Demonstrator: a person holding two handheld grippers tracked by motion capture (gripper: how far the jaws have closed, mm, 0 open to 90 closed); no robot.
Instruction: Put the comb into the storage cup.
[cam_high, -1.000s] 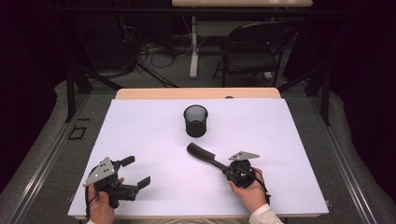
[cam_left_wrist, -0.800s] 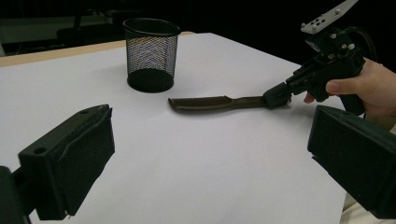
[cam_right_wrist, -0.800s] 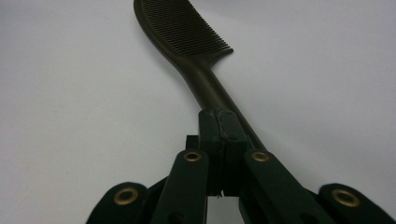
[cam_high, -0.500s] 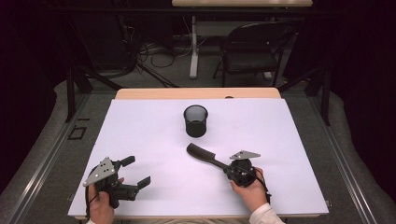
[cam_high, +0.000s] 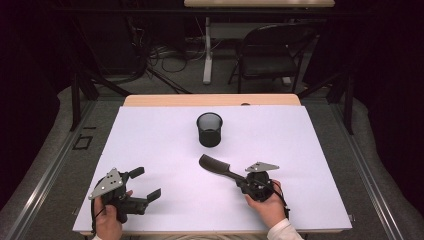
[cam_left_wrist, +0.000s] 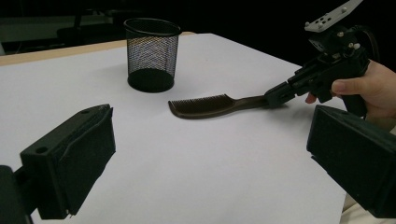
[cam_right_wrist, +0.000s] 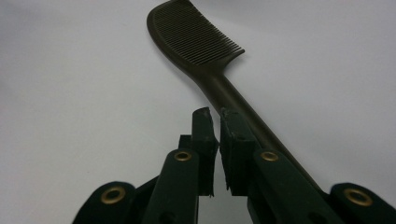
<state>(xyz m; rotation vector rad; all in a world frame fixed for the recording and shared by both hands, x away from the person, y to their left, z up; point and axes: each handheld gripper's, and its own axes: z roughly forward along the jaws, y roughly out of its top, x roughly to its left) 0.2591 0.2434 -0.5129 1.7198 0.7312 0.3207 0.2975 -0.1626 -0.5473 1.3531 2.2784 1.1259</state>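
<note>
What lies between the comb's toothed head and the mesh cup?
Nothing: in the high view, bare white table separates the comb from the mesh cup.

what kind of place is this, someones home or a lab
Most likely a lab or recording room, not a home. A table covered in plain white holds just a comb and a mesh cup. Behind it are loose cables on the floor, a folding chair and dark surroundings.

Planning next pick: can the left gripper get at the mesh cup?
Probably yes: the left gripper is open, and bare table lies between it and the mesh cup; the comb lies aside.
</note>
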